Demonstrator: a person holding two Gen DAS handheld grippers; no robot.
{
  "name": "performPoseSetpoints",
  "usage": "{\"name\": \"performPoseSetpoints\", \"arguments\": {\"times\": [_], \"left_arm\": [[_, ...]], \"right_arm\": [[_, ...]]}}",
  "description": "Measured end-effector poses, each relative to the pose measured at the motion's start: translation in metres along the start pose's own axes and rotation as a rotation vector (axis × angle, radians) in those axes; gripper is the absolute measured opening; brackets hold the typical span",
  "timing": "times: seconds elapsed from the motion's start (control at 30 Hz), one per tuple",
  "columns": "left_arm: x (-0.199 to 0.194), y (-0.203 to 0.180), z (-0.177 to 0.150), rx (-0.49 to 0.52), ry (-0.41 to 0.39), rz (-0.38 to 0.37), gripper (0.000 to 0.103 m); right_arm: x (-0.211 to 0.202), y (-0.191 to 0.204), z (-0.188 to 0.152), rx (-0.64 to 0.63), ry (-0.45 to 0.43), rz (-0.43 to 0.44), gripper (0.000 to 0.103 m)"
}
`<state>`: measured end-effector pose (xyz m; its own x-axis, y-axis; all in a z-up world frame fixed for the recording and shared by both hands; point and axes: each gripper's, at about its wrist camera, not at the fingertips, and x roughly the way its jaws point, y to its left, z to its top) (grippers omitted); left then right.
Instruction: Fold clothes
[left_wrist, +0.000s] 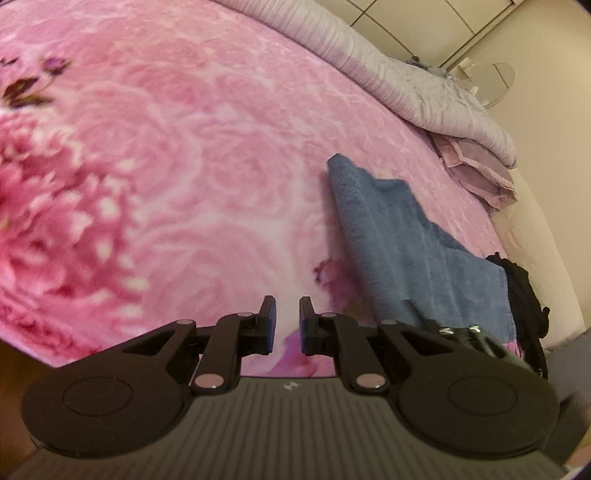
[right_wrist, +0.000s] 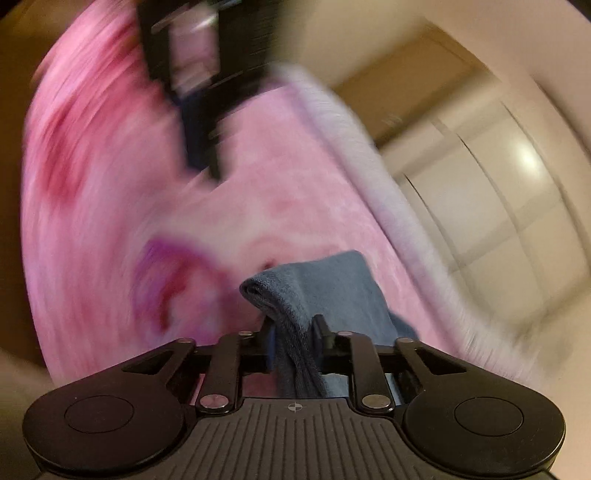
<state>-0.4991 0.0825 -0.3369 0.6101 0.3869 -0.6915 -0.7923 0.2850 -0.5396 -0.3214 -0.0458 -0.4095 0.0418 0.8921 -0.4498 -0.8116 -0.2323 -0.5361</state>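
A blue towel (left_wrist: 406, 243) lies partly lifted on the pink floral bedspread (left_wrist: 207, 147), to the right of my left gripper (left_wrist: 287, 306). My left gripper is open and empty, low over the bedspread. My right gripper (right_wrist: 293, 325) is shut on a folded edge of the blue towel (right_wrist: 314, 291), which bunches between its fingers and hangs toward the camera. The right wrist view is motion-blurred. The left gripper (right_wrist: 199, 74) shows there as a dark blurred shape at the top.
A rolled grey-lilac quilt (left_wrist: 406, 81) runs along the far side of the bed, with a pink folded cloth (left_wrist: 476, 170) below it. A black garment (left_wrist: 524, 295) lies at the bed's right edge. White wardrobe doors (right_wrist: 498, 206) stand beyond.
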Motion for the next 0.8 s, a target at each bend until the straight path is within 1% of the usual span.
{"name": "performPoseSetpoints", "arguments": {"times": [0.07, 0.1, 0.13, 0.23, 0.3, 0.33, 0.37, 0.47, 0.6, 0.67, 0.73, 0.8], "left_arm": [[0.005, -0.013, 0.008, 0.027, -0.007, -0.019, 0.008], [0.008, -0.021, 0.012, 0.042, -0.008, -0.03, 0.008], [0.014, -0.031, 0.015, 0.059, -0.005, -0.046, 0.008], [0.03, -0.061, 0.025, 0.113, 0.005, -0.094, 0.008], [0.044, -0.083, 0.028, 0.149, 0.019, -0.127, 0.008], [0.052, -0.094, 0.028, 0.166, 0.028, -0.144, 0.008], [0.059, -0.105, 0.028, 0.183, 0.039, -0.161, 0.008], [0.08, -0.13, 0.023, 0.209, 0.079, -0.189, 0.008], [0.098, -0.148, 0.014, 0.227, 0.132, -0.193, 0.008], [0.105, -0.151, 0.009, 0.23, 0.157, -0.18, 0.008], [0.11, -0.152, 0.006, 0.232, 0.174, -0.173, 0.008], [0.115, -0.154, 0.005, 0.234, 0.186, -0.174, 0.008]], "right_arm": [[-0.013, -0.056, 0.002, 0.39, -0.014, 0.049, 0.015], [-0.02, -0.084, -0.003, 0.569, -0.028, 0.058, 0.015], [-0.029, -0.111, -0.012, 0.726, -0.045, 0.049, 0.015], [-0.061, -0.181, -0.054, 1.096, -0.109, -0.009, 0.013], [-0.086, -0.216, -0.088, 1.288, -0.153, -0.053, 0.013], [-0.096, -0.228, -0.105, 1.361, -0.169, -0.077, 0.013], [-0.104, -0.238, -0.122, 1.425, -0.171, -0.11, 0.013], [-0.108, -0.256, -0.172, 1.571, -0.097, -0.207, 0.013], [-0.1, -0.266, -0.22, 1.737, -0.024, -0.27, 0.013], [-0.102, -0.274, -0.226, 1.779, -0.037, -0.264, 0.013], [-0.111, -0.277, -0.219, 1.753, -0.073, -0.287, 0.013], [-0.128, -0.277, -0.208, 1.701, -0.159, -0.326, 0.008]]}}
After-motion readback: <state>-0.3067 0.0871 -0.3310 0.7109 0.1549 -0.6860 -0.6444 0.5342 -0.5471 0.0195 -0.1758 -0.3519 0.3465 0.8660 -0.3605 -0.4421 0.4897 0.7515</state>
